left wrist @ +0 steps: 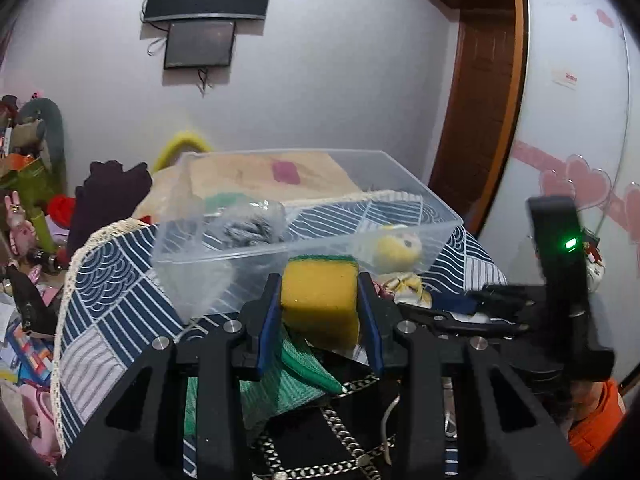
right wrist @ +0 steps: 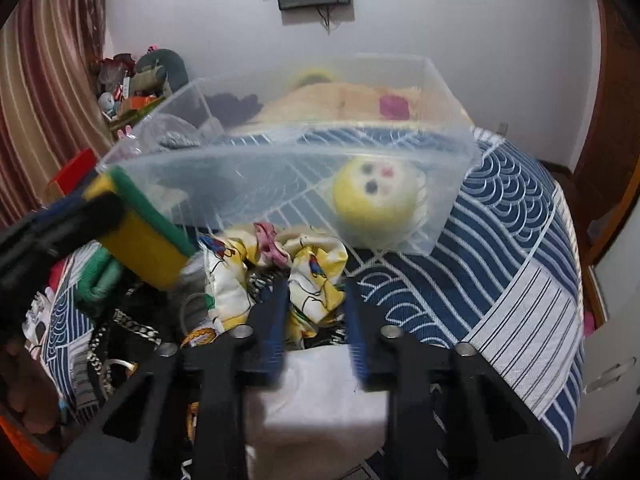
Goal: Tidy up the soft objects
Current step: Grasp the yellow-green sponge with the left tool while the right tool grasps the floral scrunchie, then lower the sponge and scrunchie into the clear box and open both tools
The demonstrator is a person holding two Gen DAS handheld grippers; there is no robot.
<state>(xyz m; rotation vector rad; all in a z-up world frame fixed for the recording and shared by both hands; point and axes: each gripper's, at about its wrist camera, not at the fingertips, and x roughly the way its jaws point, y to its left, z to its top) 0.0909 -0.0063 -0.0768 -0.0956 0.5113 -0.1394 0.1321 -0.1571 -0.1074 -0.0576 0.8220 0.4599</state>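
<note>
the yellow sponge [left wrist: 320, 304] with its green scouring face is clamped between the blue pads of the left gripper [left wrist: 320, 312], held off the cloth just in front of the clear plastic bin [left wrist: 440, 208]. the bin sits on a blue patterned tablecloth [left wrist: 120, 280] and already holds a yellow plush toy [right wrist: 376, 196] and a grey bundle [left wrist: 248, 228]. the step in hand looks like carrying the sponge over the near wall; to do it well, lift it clear of the rim first, move over an open patch of the bin floor, then let go low so it does not bounce out. the right gripper [right wrist: 316, 320] hangs with fingers apart, holding nothing, over a yellow printed cloth [right wrist: 312, 276] beside the bin.
</note>
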